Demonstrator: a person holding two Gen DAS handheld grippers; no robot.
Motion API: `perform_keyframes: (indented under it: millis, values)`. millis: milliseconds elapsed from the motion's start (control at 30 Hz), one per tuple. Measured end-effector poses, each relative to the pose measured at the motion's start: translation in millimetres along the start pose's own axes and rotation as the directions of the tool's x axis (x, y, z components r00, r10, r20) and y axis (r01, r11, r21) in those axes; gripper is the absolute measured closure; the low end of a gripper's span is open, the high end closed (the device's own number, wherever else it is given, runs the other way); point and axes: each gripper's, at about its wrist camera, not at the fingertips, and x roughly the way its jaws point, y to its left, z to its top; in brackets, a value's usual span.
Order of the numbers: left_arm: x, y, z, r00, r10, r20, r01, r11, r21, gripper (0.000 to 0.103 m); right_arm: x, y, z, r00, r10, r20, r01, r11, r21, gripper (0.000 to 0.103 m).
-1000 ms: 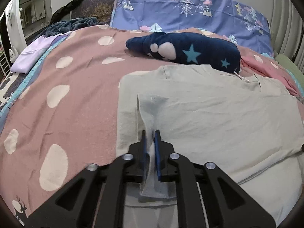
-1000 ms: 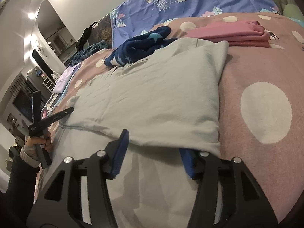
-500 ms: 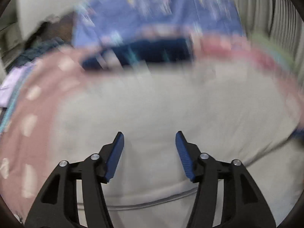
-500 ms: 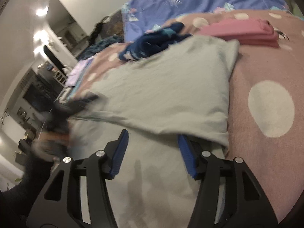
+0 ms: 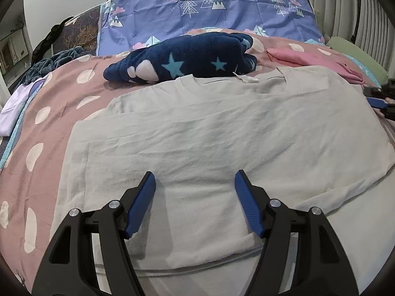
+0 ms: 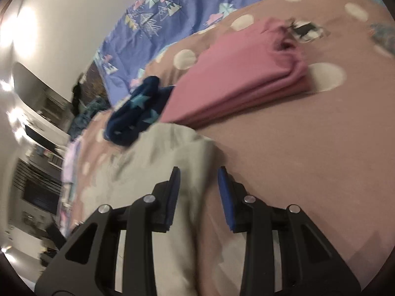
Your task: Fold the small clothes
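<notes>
A pale grey T-shirt [image 5: 222, 133] lies spread on the pink spotted bedspread [image 5: 49, 113], collar at the far side, its left side folded in. My left gripper [image 5: 195, 180] is open and empty just above the shirt's near part. My right gripper [image 6: 198, 172] is open, its jaws either side of the shirt's right edge [image 6: 177, 148] near a corner. The right gripper's blue tip also shows at the far right of the left wrist view [image 5: 377, 102].
A navy star-print fleece [image 5: 182, 61] lies beyond the collar. A folded pink garment [image 6: 237, 79] lies right of the shirt. A purple tree-print cover [image 5: 209, 12] lies at the bed's head. A lilac garment [image 5: 14, 106] lies at the left edge.
My left gripper let go of the shirt's folded left side, opened and swung right over the middle. My right gripper moved to the shirt's right edge and narrowed its opening.
</notes>
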Motion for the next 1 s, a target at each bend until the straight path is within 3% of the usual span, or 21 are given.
perform_keyframes:
  millis: [33, 100, 133, 233, 333, 433, 467, 500, 567, 633, 700, 733, 867, 1000]
  values:
    - [-0.4, -0.9, -0.1, 1.0, 0.0, 0.0, 0.0, 1.0, 0.0, 0.035, 5.3, 5.8, 2.5, 1.0, 0.005, -0.012, -0.005, 1.0, -0.021, 0.101]
    - [-0.3, -0.5, -0.1, 1.0, 0.004, 0.001, -0.004, 1.0, 0.003, 0.035, -7.1, 18.7, 5.3, 0.996, -0.048, 0.078, 0.054, 0.996, -0.073, 0.102]
    - [-0.3, 0.2, -0.1, 1.0, 0.005, 0.001, -0.005, 1.0, 0.004, 0.035, -12.1, 22.6, 7.6, 0.994, -0.026, 0.109, 0.036, 0.995, -0.09, 0.102]
    - [0.3, -1.1, 0.2, 1.0, 0.004, 0.002, -0.004, 1.0, 0.002, 0.034, 7.6, 7.1, 23.9, 0.993, -0.087, 0.082, 0.092, 0.994, -0.061, 0.102]
    - [0.2, -1.8, 0.0, 1.0, 0.0, 0.001, 0.0, 1.0, -0.001, 0.034, 25.6, 2.9, 19.8, 0.986, -0.157, 0.061, 0.163, 0.981, -0.108, 0.101]
    - [0.2, -1.8, -0.1, 1.0, 0.002, 0.002, -0.002, 1.0, 0.0, 0.034, 2.5, 17.2, 14.9, 0.962, -0.224, 0.153, 0.245, 0.96, -0.136, 0.091]
    - [0.3, -1.6, -0.1, 1.0, 0.002, 0.001, -0.002, 1.0, -0.001, 0.034, -7.8, 22.8, 10.3, 0.958, -0.223, 0.181, 0.252, 0.955, -0.157, 0.091]
    - [0.3, -1.8, -0.2, 1.0, 0.002, 0.001, -0.002, 1.0, -0.001, 0.033, -22.4, 35.7, 0.1, 0.964, -0.173, 0.201, 0.213, 0.957, -0.197, 0.091]
    - [0.6, -1.2, 0.1, 1.0, 0.0, 0.001, 0.0, 1.0, -0.003, 0.033, -36.8, 55.7, -25.3, 0.986, -0.041, 0.159, 0.086, 0.953, -0.29, 0.091]
    - [0.9, -0.5, 0.2, 1.0, -0.003, 0.0, 0.003, 1.0, -0.006, 0.033, -31.5, 73.7, -51.6, 0.997, -0.023, 0.08, 0.054, 0.912, -0.406, 0.083]
    - [0.8, 0.1, 0.2, 1.0, -0.004, 0.001, 0.004, 1.0, -0.007, 0.033, -9.1, 77.4, -78.9, 0.99, -0.137, 0.027, 0.133, 0.867, -0.481, 0.083]
    - [0.8, 0.1, 0.2, 1.0, -0.006, 0.001, 0.006, 1.0, -0.008, 0.033, 7.3, 66.5, -93.2, 0.975, -0.224, 0.009, 0.2, 0.85, -0.488, 0.084]
    - [1.3, 0.1, -0.3, 1.0, -0.012, 0.0, 0.012, 1.0, -0.014, 0.033, -2.1, 48.0, -90.9, 0.979, -0.201, 0.014, 0.19, 0.898, -0.396, 0.091]
    - [-1.3, 2.2, -1.3, 1.0, -0.026, 0.01, 0.026, 0.999, -0.027, 0.032, -1.0, 53.3, -98.2, 0.97, -0.237, 0.059, 0.239, 0.869, -0.434, 0.091]
